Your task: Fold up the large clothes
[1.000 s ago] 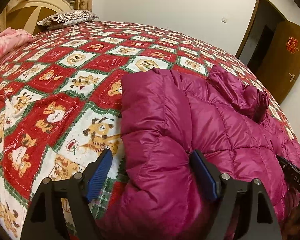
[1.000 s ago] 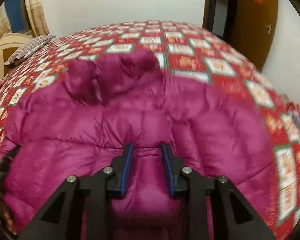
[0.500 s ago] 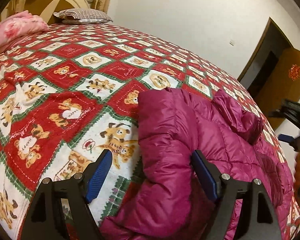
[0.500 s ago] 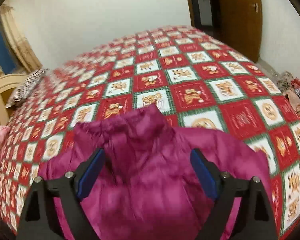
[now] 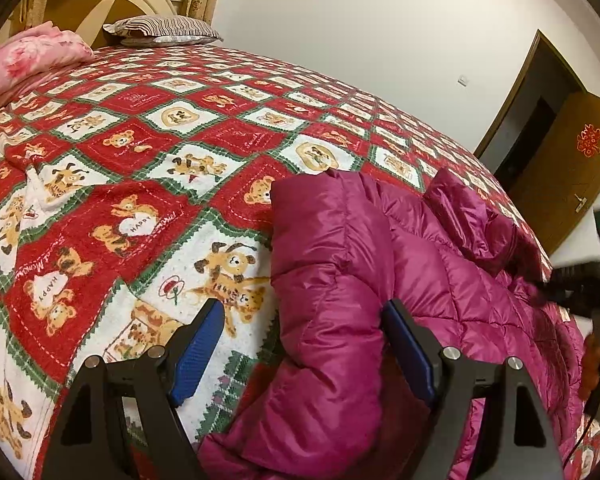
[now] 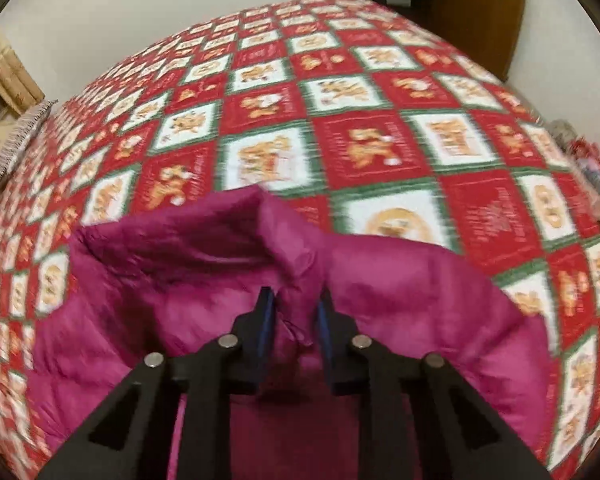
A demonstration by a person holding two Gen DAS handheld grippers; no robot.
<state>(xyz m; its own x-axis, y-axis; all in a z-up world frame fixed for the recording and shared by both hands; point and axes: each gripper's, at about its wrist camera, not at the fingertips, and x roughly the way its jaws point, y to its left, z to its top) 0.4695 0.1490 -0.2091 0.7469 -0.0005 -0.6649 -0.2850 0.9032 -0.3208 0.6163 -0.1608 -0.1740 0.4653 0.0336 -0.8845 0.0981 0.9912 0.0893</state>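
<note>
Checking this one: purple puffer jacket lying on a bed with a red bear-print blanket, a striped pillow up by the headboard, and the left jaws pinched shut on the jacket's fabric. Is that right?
Not quite. It is the right gripper whose jaws are closing on a fold of the jacket, as the right wrist view shows. The left gripper stands open in the left wrist view. The blanket and pillow are as stated.

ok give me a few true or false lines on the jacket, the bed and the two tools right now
1. The jacket is magenta. True.
2. The left tool is clamped tight on a sock. False: its jaws stand wide apart, with a fold of the jacket between them and no pad pressing.
3. The right tool has jacket fabric between its closing jaws. True.
4. The bedspread is plain blue. False: it is red, white and green squares with bears.
5. A striped pillow lies at the far end of the bed. True.
</note>
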